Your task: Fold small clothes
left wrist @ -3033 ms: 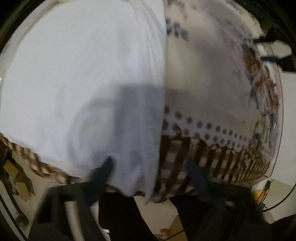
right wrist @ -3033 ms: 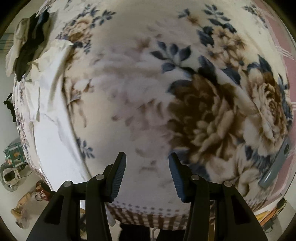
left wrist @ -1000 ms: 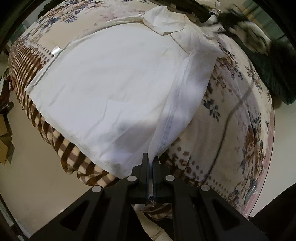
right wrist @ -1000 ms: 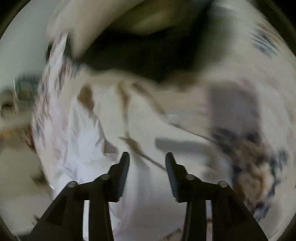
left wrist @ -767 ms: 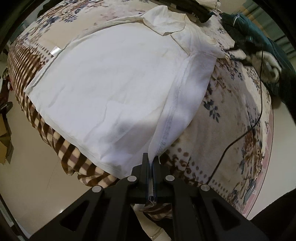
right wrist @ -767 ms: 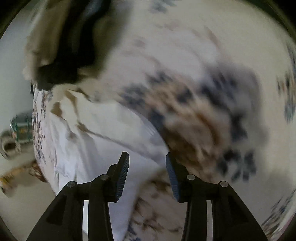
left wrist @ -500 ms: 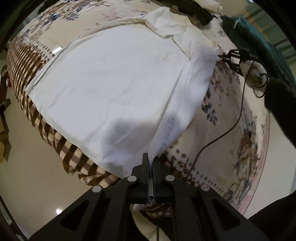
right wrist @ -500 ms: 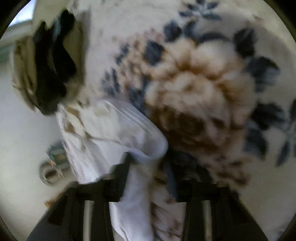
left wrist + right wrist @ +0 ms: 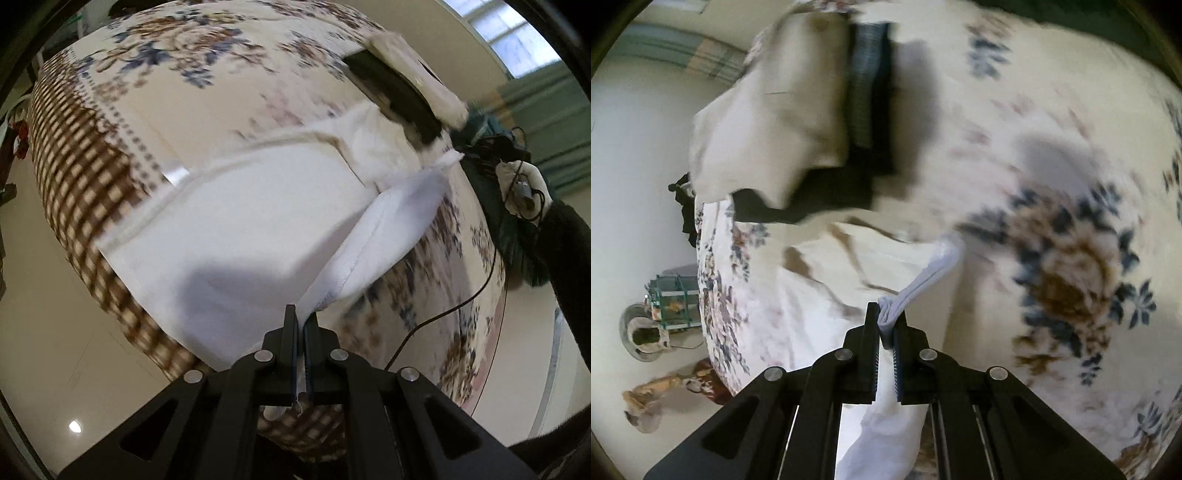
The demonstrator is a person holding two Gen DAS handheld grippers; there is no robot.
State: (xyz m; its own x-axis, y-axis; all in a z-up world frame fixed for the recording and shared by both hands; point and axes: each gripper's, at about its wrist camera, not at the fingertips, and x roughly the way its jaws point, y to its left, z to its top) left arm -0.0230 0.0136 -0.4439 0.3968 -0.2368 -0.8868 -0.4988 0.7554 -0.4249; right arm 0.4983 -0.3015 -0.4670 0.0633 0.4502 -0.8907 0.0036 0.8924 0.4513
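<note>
A white T-shirt (image 9: 258, 221) lies spread on a floral blanket (image 9: 207, 74). My left gripper (image 9: 300, 325) is shut on the shirt's near hem corner and lifts its right edge off the blanket. My right gripper (image 9: 886, 321) is shut on a bunched fold of the same white shirt (image 9: 820, 295) near its sleeve end. In the left wrist view the right gripper and its white-gloved hand (image 9: 521, 184) show at the far right, pulling the shirt's far corner up.
A stack of folded clothes, beige over dark (image 9: 798, 110), lies on the blanket beyond the shirt; it also shows in the left wrist view (image 9: 399, 85). A black cable (image 9: 461, 306) trails over the blanket at the right. The blanket's checked edge (image 9: 74, 155) drops to the floor.
My right gripper moved onto the shirt's far corner and shut on it. Both grippers now lift the shirt's right edge off the blanket. The left gripper stayed shut on the hem.
</note>
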